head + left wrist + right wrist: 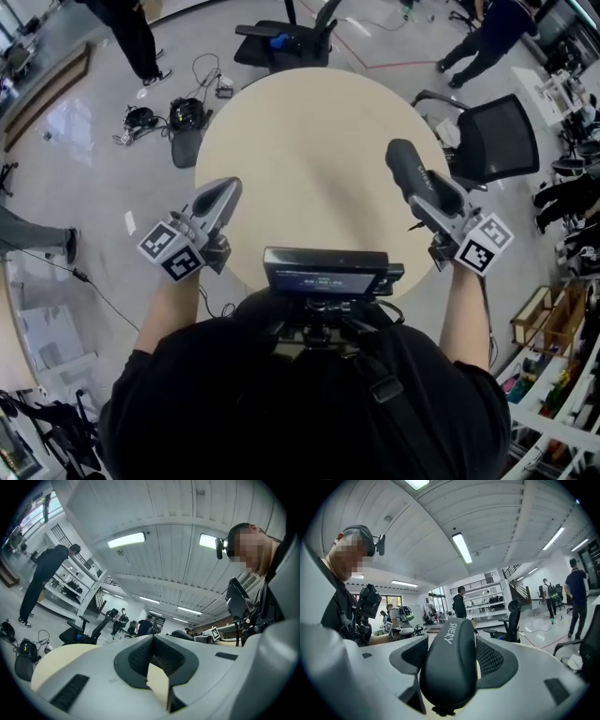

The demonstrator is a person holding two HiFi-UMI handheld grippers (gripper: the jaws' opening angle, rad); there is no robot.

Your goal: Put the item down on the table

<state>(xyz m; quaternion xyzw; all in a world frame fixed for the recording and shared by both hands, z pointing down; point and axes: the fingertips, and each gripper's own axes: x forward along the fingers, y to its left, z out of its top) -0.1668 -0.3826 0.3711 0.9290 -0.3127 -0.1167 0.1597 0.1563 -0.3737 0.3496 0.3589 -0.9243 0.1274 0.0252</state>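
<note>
A dark grey oblong case [410,167] with white print sticks up from my right gripper [419,185], whose jaws are shut on it above the right edge of the round beige table [309,141]. In the right gripper view the case [450,667] fills the space between the ribbed pads [494,658], and it points up toward the ceiling. My left gripper [225,194] hovers over the table's left edge with its jaws together and nothing between them. The left gripper view shows the same, with my left gripper [157,665] holding nothing.
One black office chair [286,42] stands behind the table and a second chair [492,136] is at its right. Bags and cables [178,117] lie on the floor at the left. People [487,37] stand farther off. Shelves [553,328] line the right.
</note>
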